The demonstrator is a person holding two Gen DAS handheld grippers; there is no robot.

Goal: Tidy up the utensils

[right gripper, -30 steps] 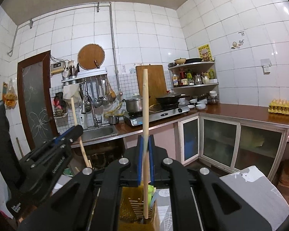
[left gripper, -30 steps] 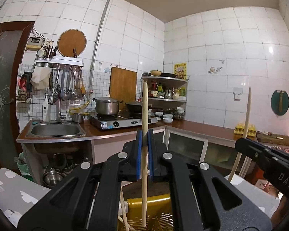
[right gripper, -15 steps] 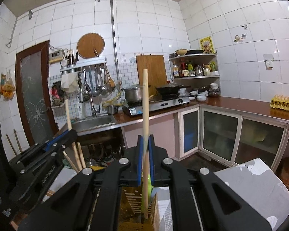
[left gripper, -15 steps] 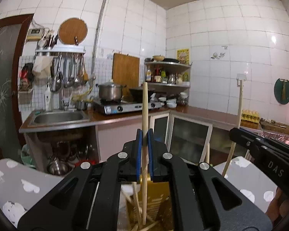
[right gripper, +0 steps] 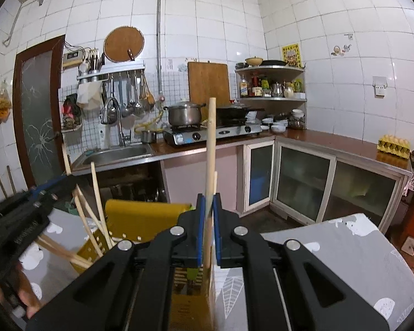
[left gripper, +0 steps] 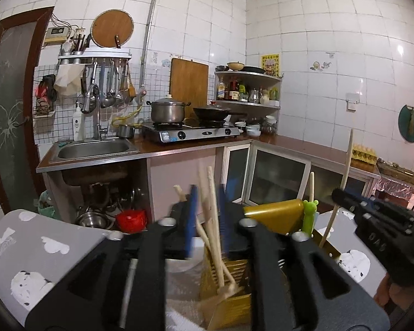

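A yellow utensil holder (left gripper: 273,215) stands on a grey patterned table (left gripper: 41,253), with several wooden chopsticks (left gripper: 212,220) leaning loose in it and a green bear-topped utensil (left gripper: 309,215). My left gripper (left gripper: 207,220) is open above the holder, its blue pads apart around the chopsticks without touching. My right gripper (right gripper: 208,231) is shut on an upright wooden chopstick (right gripper: 211,143) whose lower end is inside the holder (right gripper: 140,218). The right gripper also shows at the right of the left wrist view (left gripper: 378,226).
Behind are a counter with a steel sink (left gripper: 93,149), a gas stove with a pot (left gripper: 168,110) and wok, a corner shelf of bottles (left gripper: 245,91), glass cabinet doors (right gripper: 303,182) and an egg tray (right gripper: 394,143).
My left gripper has opened and let go of its chopstick, which now leans in the holder. Both grippers have moved lower toward the holder. The right gripper still holds its chopstick.
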